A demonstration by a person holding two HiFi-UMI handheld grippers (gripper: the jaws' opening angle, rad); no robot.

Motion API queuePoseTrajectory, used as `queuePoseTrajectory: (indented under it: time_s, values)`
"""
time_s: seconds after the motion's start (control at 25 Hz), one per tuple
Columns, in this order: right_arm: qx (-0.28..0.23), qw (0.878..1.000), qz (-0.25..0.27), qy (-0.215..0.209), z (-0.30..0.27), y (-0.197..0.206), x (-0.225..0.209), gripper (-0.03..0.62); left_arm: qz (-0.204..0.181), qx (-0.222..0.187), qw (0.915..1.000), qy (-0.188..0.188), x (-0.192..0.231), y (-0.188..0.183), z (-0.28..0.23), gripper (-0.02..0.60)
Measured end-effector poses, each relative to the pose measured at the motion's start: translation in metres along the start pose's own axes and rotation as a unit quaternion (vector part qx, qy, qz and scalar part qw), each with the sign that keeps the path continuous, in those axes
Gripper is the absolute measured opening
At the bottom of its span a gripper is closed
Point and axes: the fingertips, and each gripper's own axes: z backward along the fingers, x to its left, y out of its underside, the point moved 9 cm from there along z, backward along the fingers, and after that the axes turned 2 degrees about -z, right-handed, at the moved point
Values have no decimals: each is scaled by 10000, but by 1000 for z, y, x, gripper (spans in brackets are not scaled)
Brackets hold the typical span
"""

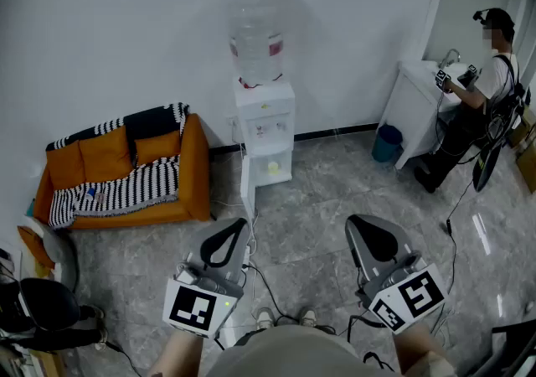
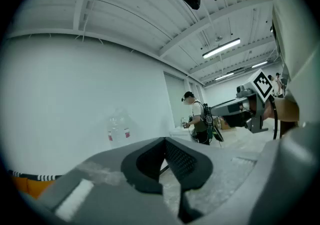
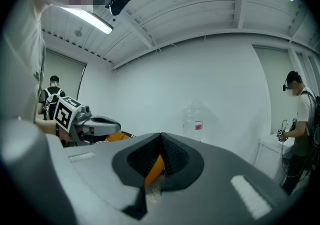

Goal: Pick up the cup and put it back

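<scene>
Head view: steep look down at a grey marbled tile floor [image 1: 318, 187]; both hand-held grippers sit low in frame, aimed fwd toward a white wall.
Left gripper: grey two-jaw left gripper [image 1: 239, 224], jaws pressed together, nothing btwn them.
Right gripper: grey two-jaw right gripper [image 1: 355, 223], jaws also together and empty. The orange past its pads in the right gripper view is the sofa beyond, not a held thing.
Cup: no cup clearly in sight. A small pale-yellow thing [image 1: 272, 167] sits in the niche of a white floor-standing water dispenser [image 1: 265, 120] w/ a clear bottle on top. It may be the cup, but it's too small to tell. It is well apart from both grippers.
Surroundings: orange sofa [image 1: 194, 166] w/ a black-and-white striped blanket at left; thin black cable [image 1: 261, 276] loose on the floor btwn grippers and dispenser; second person [image 1: 481, 90] at a white sink unit far right.
Stage (judged): pickup not yet started.
Risk 1: arriving w/ jaws together would likely shove the cup over rather than take it.
Risk 2: the loose cable could snag a foot on the walk-in.
Risk 3: the niche looks tight, so a jaw could strike the dispenser wall, and a light cup could tip or crush under a hard squeeze.
Risk 4: the target is unconfirmed, so the wrong thing could be grabbed.
</scene>
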Motion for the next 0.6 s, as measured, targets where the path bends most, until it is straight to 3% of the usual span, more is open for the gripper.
queuePoseTrajectory:
  time_s: [0.6]
  values:
    - [-58,9999,6,-126,17,6,-38,3,-77,16,10000,-27,-29,-6,-33,2]
